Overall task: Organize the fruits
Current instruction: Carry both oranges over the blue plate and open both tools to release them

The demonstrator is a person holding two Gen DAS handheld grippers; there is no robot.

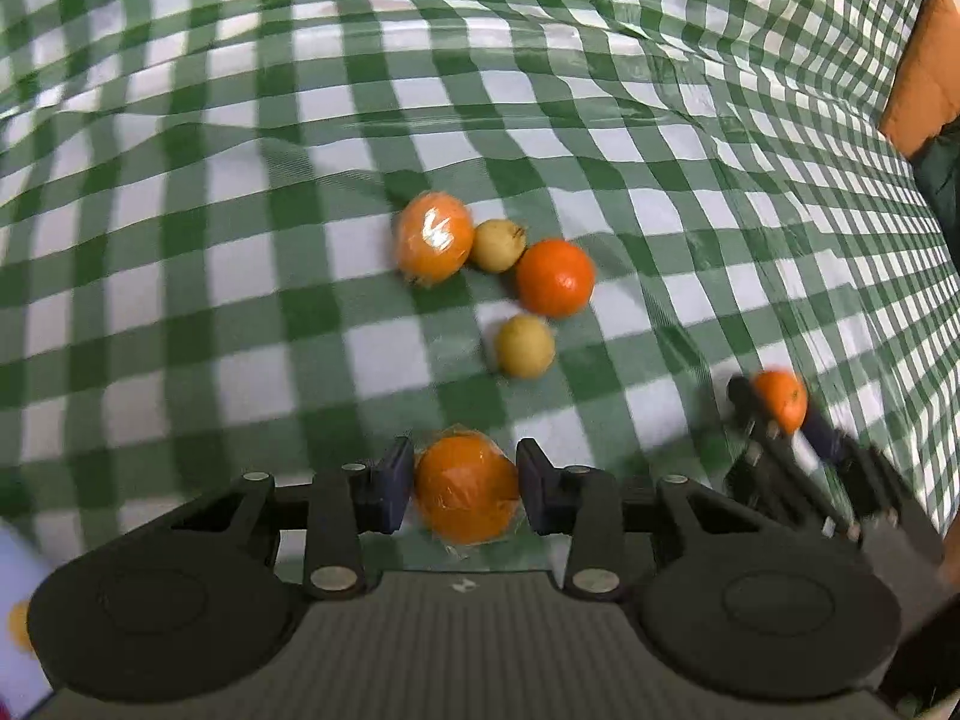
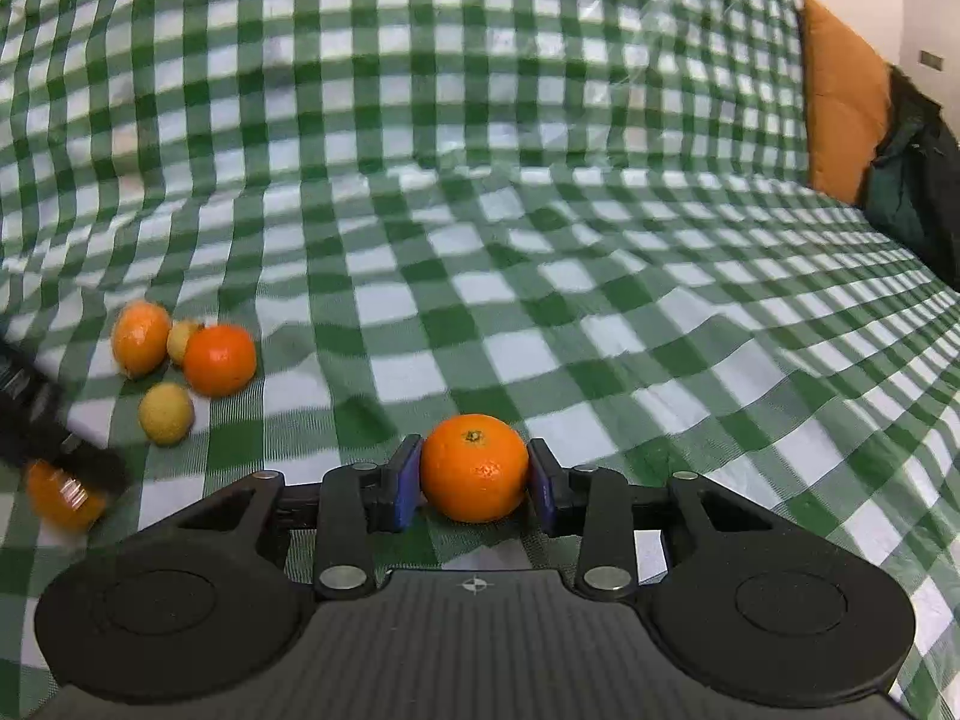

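My left gripper [image 1: 467, 483] is shut on a plastic-wrapped orange [image 1: 467, 495]; it also shows at the left edge of the right wrist view [image 2: 63, 498]. My right gripper [image 2: 474, 474] is shut on a bare mandarin [image 2: 474, 468], which also shows at the right of the left wrist view [image 1: 780, 399]. On the green checked cloth [image 1: 240, 240] lies a cluster: a wrapped orange [image 1: 433, 245], a bare mandarin [image 1: 555, 277] and two small yellow fruits [image 1: 497, 245] [image 1: 524, 345]. The cluster also shows in the right wrist view [image 2: 180, 360], left of my right gripper.
An orange cushion [image 2: 843, 102] and a dark green bundle [image 2: 918, 180] lie at the far right of the cloth. The cloth rises in folds at the back. A white object [image 1: 18, 600] with an orange patch sits at the lower left edge of the left wrist view.
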